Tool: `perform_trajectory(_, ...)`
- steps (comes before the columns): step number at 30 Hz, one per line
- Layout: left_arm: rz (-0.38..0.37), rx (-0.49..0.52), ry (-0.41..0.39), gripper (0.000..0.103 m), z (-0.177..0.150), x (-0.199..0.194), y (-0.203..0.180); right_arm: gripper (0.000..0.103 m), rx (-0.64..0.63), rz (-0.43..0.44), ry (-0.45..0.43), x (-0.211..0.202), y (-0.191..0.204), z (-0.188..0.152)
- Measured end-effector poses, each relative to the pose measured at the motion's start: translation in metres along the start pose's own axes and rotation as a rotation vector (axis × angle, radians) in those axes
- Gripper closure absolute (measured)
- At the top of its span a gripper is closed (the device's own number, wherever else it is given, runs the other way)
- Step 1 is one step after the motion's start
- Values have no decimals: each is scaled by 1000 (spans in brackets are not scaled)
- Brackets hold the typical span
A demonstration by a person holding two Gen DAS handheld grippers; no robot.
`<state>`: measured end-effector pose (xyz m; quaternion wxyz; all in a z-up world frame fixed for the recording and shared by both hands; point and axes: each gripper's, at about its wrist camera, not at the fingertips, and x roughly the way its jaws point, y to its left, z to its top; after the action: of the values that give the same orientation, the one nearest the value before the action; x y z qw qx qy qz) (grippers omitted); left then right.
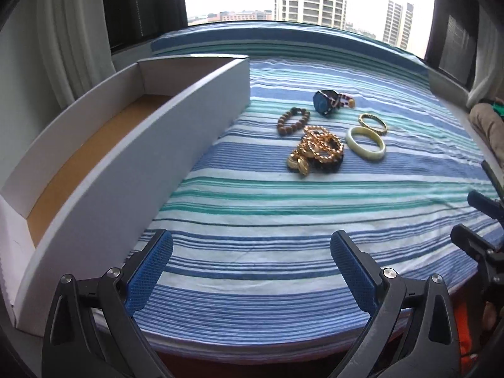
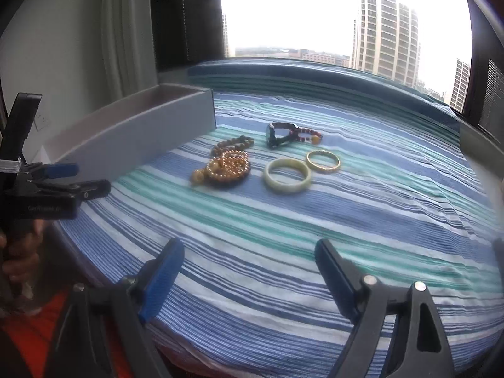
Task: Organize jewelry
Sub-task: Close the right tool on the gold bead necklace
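Jewelry lies in a cluster on the striped bedspread (image 1: pixel 252 208): a dark watch (image 1: pixel 326 102), a brown bead bracelet (image 1: pixel 293 121), a gold bead pile (image 1: pixel 318 149), a pale jade bangle (image 1: pixel 365 147) and a gold bangle (image 1: pixel 373 123). My left gripper (image 1: pixel 252 239) hangs open over bare cloth, well short of them. In the right wrist view the watch (image 2: pixel 280 134), a red bead bracelet (image 2: pixel 307 134), the jade bangle (image 2: pixel 287 174), the gold bangle (image 2: pixel 323 161) and the gold beads (image 2: pixel 228 167) lie ahead of my open, empty right gripper (image 2: pixel 249 249).
A long white box (image 1: pixel 176 132) with a brown floor stands open on the left, beside the jewelry; it shows grey in the right wrist view (image 2: pixel 135 129). The other gripper (image 2: pixel 85 179) and a hand (image 2: pixel 19 252) are at the left edge. A window is beyond the bed.
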<state>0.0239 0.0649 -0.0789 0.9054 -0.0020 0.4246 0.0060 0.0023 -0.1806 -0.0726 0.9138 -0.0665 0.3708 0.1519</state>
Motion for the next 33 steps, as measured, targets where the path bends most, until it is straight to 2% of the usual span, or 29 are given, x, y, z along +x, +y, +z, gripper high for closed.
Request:
perform_trajectory(3,-22,-14,-7,3,-8,0,-1,16,-17,-44,-13,-4,8,-2)
perform_trajectory(7,13,6,6,3,-15,3,-1,16,-69,-10,-33,-1,24,-3)
perform_trajectory(12,-4,-35,16,3,-17,2,8,16,-36,6,-21,5,25,0)
perform_trajectory(22,8,16,39,3,-17,2,-7,16,-47,22,-50,-4,24,1)
perform_trajectory(26,11,14,58,3,-19,6,-6,16,-41,51,-25,3,19,7)
perform_trajectory(29,11,-6,68,3,-19,9,-1,16,-51,86,-15,15,8,27)
perform_trajectory(33,15,-29,61,3,-18,6,4,17,-96,110,109,63,-1,62)
